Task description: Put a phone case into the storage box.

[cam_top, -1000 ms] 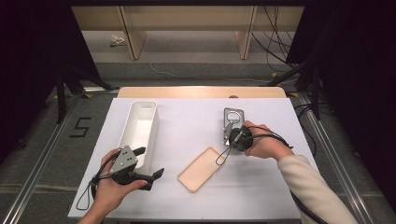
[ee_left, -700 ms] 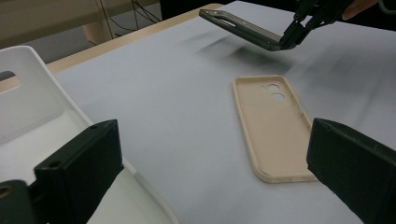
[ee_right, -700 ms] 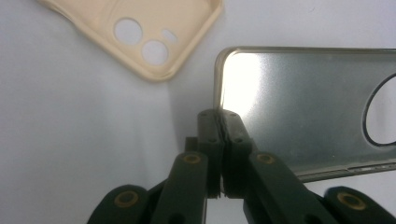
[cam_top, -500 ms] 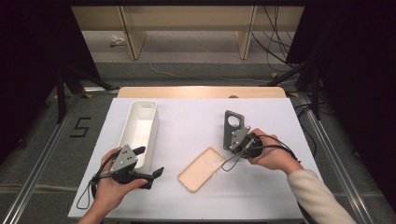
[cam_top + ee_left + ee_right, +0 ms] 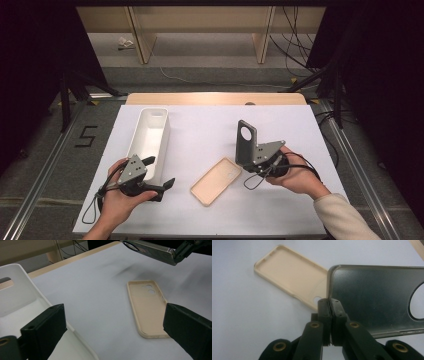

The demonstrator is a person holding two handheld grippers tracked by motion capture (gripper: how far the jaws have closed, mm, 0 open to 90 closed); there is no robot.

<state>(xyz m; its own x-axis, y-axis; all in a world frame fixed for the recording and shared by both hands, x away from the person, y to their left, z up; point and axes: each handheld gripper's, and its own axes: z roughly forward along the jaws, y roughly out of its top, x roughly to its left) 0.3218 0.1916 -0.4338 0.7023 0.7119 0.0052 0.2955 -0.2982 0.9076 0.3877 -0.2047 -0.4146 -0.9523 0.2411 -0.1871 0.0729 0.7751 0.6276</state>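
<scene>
High view, we see the right hand-held gripper (image 5: 255, 159) clamped on a dark phone case (image 5: 246, 142), lifted off the counter (image 5: 210, 125), long axis upright, camera hole topmost, beside the beige phone case (image 5: 216, 181); left gripper view, left hand-held gripper (image 5: 115, 327) jaws wide apart, holding nothing; right gripper view, dark case (image 5: 372, 297) pinched by one edge.

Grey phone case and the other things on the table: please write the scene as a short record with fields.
held: grey case, lifted, standing upright above the table
right gripper: shut on the grey case's edge
left gripper: open, nothing between its jaws
beige case: lies flat, inside up, on the white table, between the two hands
white bin: long, stands at the left, beside the left gripper
bin contents: nothing seen inside
</scene>
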